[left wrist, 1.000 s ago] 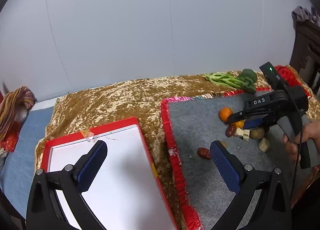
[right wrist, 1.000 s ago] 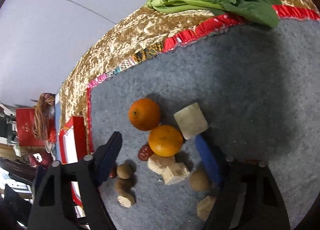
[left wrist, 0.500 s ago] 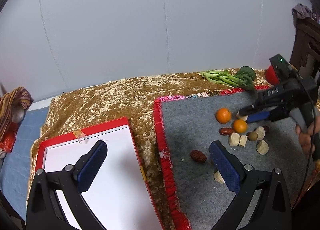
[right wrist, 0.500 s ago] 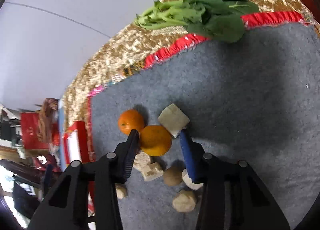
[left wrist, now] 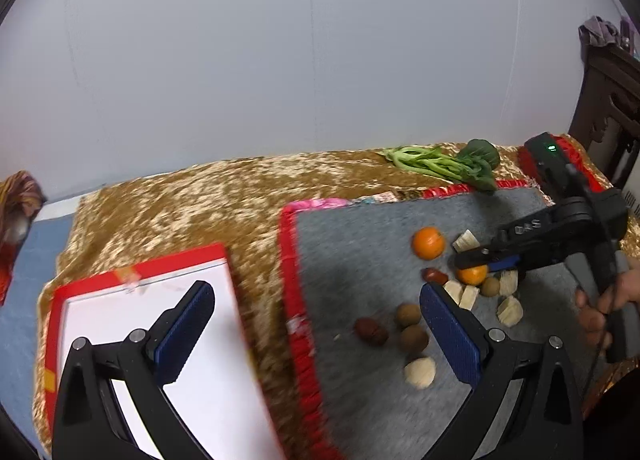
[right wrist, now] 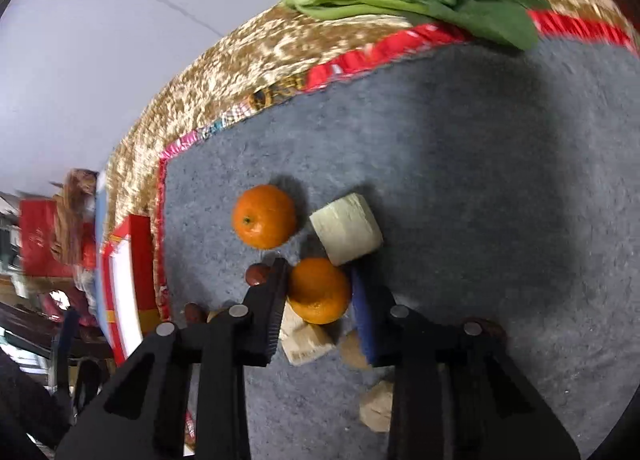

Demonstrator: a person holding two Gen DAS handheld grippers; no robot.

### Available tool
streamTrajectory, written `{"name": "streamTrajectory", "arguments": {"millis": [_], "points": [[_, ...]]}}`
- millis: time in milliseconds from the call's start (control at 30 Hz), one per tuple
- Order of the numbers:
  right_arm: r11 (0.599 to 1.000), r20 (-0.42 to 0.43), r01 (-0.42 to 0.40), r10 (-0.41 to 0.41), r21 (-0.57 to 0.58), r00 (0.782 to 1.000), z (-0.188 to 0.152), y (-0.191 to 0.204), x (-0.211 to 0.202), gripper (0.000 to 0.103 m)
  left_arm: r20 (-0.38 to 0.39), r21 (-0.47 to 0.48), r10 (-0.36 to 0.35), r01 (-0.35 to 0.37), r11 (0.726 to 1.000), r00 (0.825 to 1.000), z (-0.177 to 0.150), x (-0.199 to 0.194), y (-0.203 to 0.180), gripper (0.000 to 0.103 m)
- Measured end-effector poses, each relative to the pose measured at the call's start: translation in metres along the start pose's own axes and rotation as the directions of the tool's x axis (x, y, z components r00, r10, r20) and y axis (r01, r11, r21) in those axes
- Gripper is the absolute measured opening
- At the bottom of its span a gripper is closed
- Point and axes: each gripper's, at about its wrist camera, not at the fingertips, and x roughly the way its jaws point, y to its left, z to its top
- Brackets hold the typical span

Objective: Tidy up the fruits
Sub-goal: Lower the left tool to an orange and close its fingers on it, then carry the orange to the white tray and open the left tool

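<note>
My right gripper (right wrist: 319, 288) is shut on an orange (right wrist: 319, 291), its pads touching both sides; in the left wrist view the right gripper (left wrist: 476, 260) holds that orange (left wrist: 472, 275) at the mat. A second orange (right wrist: 264, 216) (left wrist: 428, 243) lies just beyond. Red dates (left wrist: 371, 332) (left wrist: 436, 276), brown longans (left wrist: 413, 339) and pale cut chunks (right wrist: 346, 229) (left wrist: 419, 373) lie scattered on the grey mat (left wrist: 360, 260). My left gripper (left wrist: 316, 324) is open and empty, above the gap between the mat and a red-rimmed white tray (left wrist: 120, 320).
Leafy greens (left wrist: 444, 164) (right wrist: 420, 0) lie on the gold cloth (left wrist: 200, 200) at the mat's far edge. A dark wooden cabinet (left wrist: 612, 100) stands at the right. A red bag with cloth (right wrist: 60, 232) sits off the left end.
My right gripper has closed from wide open onto the nearer orange. My left gripper has shifted, so the mat and fruits sit further right of its fingers.
</note>
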Motion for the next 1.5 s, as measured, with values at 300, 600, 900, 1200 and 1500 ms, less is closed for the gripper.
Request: {"name": "streamTrajectory", "arguments": {"millis": [300,600,900,1200,1500], "points": [[0.988,0.103,-0.154,0.151,0.025,0.983,-0.007,-0.031,-0.07,0.033,-0.038,0.018,-0.122,0.122,0.992,0.992,0.027,0.069,-0.058,0.097],[0.988,0.139,-0.144,0.136,0.055,0.981,-0.011,-0.074,-0.1,0.033,-0.179,0.1,-0.085,0.104,0.99,0.98,0.019,0.13,-0.089,0.062],[0.988,0.136,-0.152,0.147,0.031,0.98,-0.015,-0.072,-0.102,0.033,-0.182,0.101,-0.116,0.136,0.986,0.976,0.017,0.124,-0.094,0.033],[0.963,0.12,-0.247,0.259,-0.109,0.958,-0.023,-0.004,-0.079,0.033,-0.055,-0.054,-0.034,0.031,0.998,0.998,0.0,-0.008,-0.035,0.033],[0.842,-0.074,-0.427,0.427,-0.331,0.901,-0.085,0.149,-0.006,0.033,0.016,-0.262,0.389,-0.371,0.891,0.921,-0.068,-0.12,0.08,0.033]]}}
